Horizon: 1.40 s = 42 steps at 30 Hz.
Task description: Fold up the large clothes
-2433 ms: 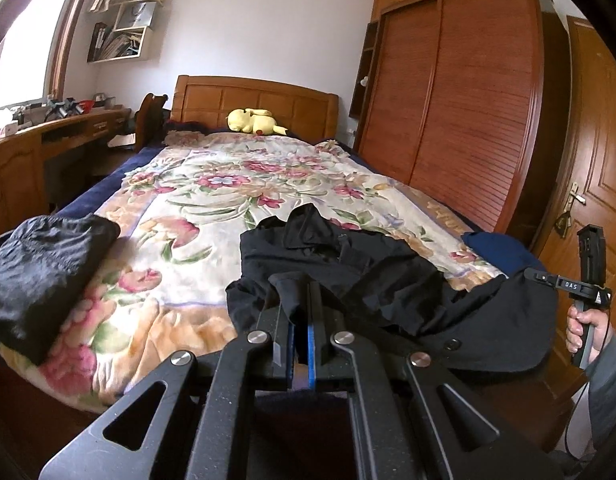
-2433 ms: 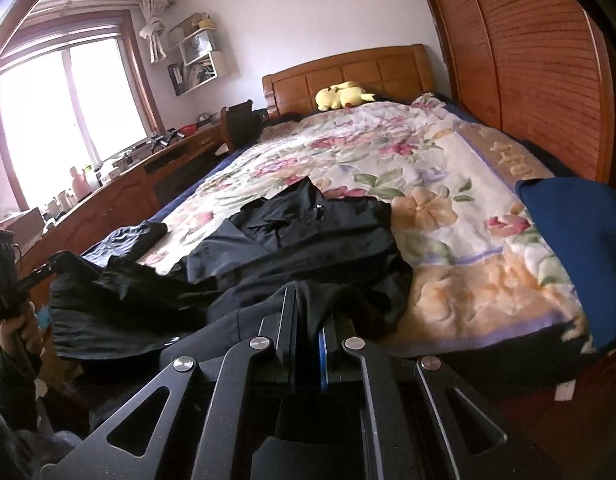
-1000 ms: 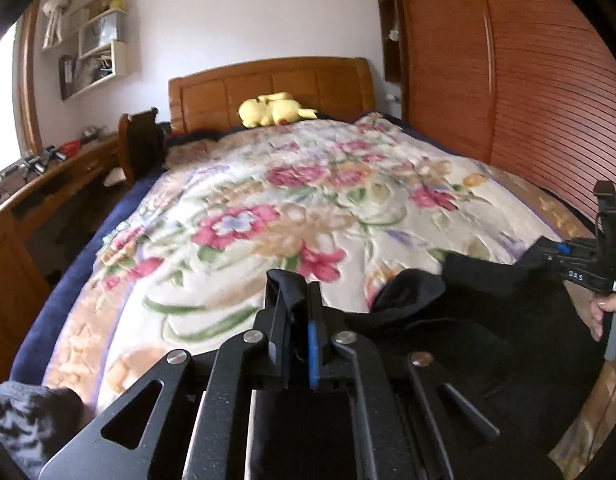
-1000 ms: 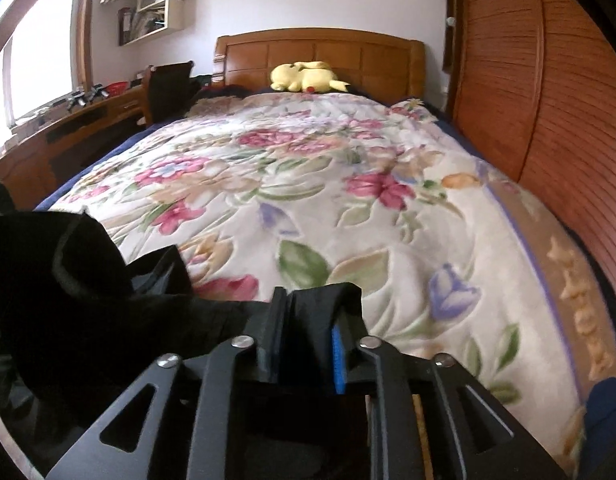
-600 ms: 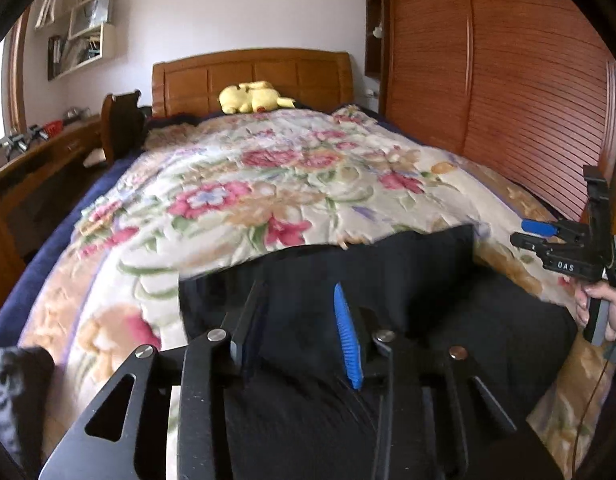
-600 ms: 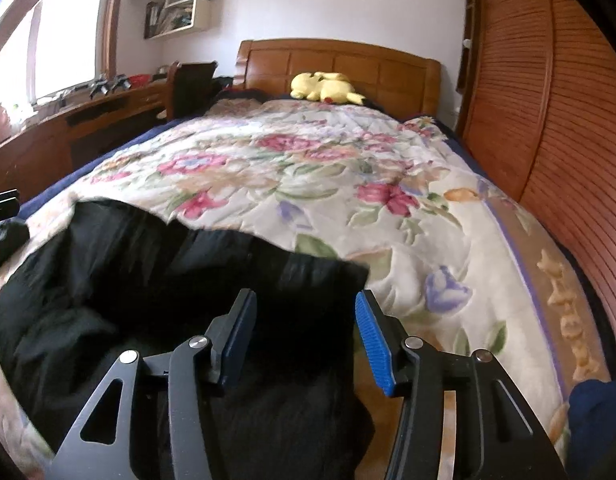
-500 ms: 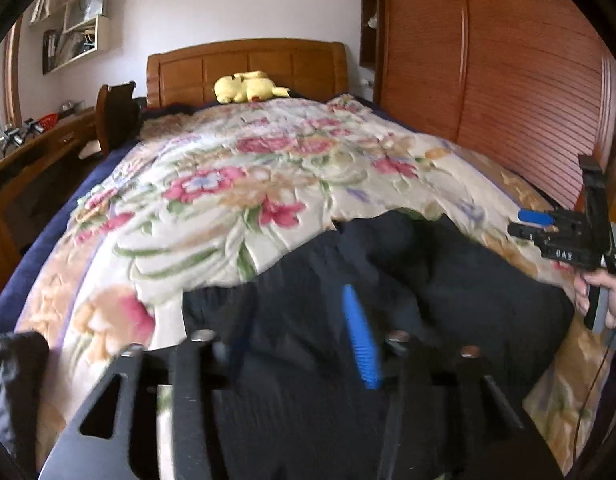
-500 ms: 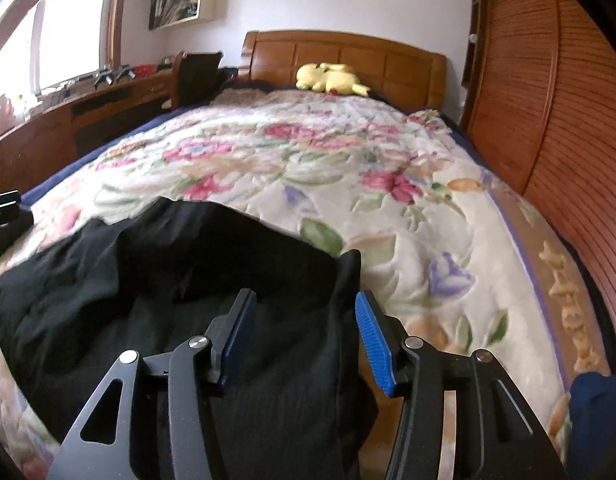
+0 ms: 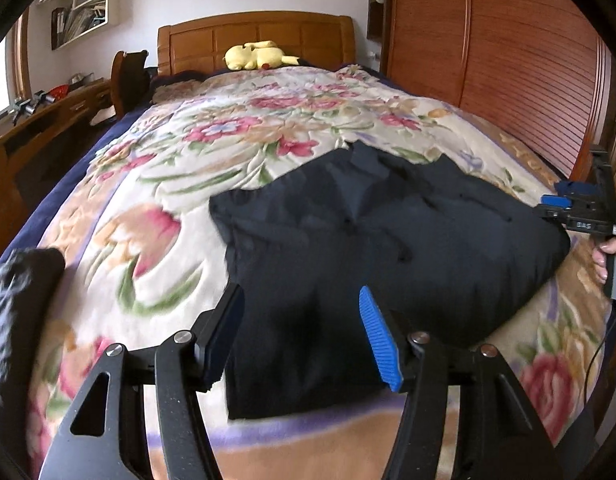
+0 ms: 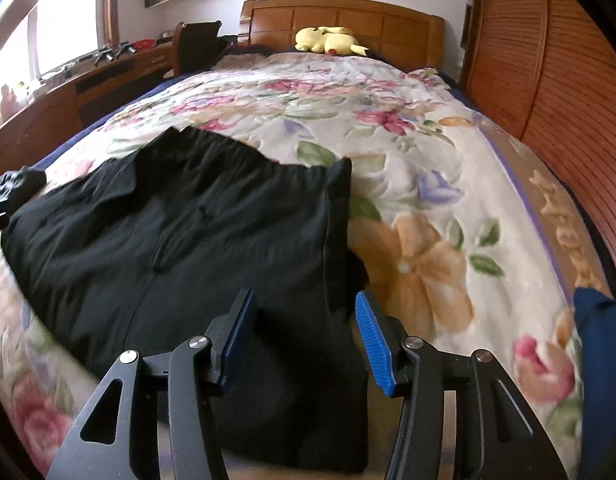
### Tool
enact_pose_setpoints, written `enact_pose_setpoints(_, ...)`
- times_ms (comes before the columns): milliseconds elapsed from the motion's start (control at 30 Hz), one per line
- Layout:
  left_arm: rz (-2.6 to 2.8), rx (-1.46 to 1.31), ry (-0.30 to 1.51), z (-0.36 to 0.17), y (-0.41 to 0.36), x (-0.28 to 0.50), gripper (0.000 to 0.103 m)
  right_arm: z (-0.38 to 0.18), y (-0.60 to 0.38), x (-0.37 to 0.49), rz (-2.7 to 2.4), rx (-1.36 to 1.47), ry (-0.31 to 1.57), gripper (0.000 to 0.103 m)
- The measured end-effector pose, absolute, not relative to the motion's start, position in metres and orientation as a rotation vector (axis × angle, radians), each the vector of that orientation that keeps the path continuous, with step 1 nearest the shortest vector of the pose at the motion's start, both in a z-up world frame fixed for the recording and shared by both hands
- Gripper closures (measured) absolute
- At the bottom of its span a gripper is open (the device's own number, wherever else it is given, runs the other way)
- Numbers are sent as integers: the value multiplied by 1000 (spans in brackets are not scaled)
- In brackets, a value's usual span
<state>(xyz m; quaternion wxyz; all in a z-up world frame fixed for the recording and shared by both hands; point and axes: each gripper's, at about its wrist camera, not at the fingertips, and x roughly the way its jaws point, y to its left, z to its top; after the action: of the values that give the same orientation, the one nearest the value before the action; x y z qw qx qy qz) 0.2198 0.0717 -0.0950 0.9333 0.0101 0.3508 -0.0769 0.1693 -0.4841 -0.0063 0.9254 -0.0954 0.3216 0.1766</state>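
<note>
A black shirt [image 9: 368, 240] lies spread flat near the foot of the bed on the floral blanket [image 9: 235, 140]. It also shows in the right wrist view [image 10: 195, 240], collar towards the headboard. My left gripper [image 9: 301, 332] is open and empty, just above the shirt's near left hem. My right gripper [image 10: 303, 336] is open and empty over the shirt's near right hem. The right gripper also shows at the right edge of the left wrist view [image 9: 580, 212], held in a hand.
A dark folded garment [image 9: 15, 300] lies at the bed's left edge. A blue cloth [image 10: 604, 360] lies at the right foot corner. A yellow plush toy [image 9: 255, 56] sits by the headboard. A desk [image 10: 67, 92] stands left, a wooden wardrobe [image 9: 508, 60] right.
Both grippers carried the shirt up over the bed, laid it flat, then opened and let it go. They have since drawn back towards the foot of the bed.
</note>
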Motion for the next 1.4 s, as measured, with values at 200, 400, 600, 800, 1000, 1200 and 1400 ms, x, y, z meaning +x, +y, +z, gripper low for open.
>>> enact_pose_setpoints(200, -123, 29, 750, -114, 82, 207, 42, -13, -501, 143, 348, -173, 640, 44)
enact_pose_setpoints(400, -98, -5, 779, -126, 95, 206, 42, -31, -508, 144, 338, -122, 663, 37)
enact_pose_setpoints(600, -85, -14, 796, -138, 101, 203, 42, -47, -511, 147, 346, -76, 684, 35)
enact_pose_setpoints(800, -66, -40, 806, -147, 106, 202, 42, -52, -507, 141, 333, -98, 658, 35)
enact_pose_setpoints(1000, -52, -25, 802, -149, 103, 201, 41, -58, -509, 148, 359, -75, 695, 35)
enact_pose_setpoints(1200, -50, -23, 803, -149, 104, 202, 41, -58, -511, 152, 374, -51, 716, 35)
enact_pose_setpoints(1400, -78, -40, 806, -149, 104, 202, 52, -60, -511, 156, 395, -41, 737, 40)
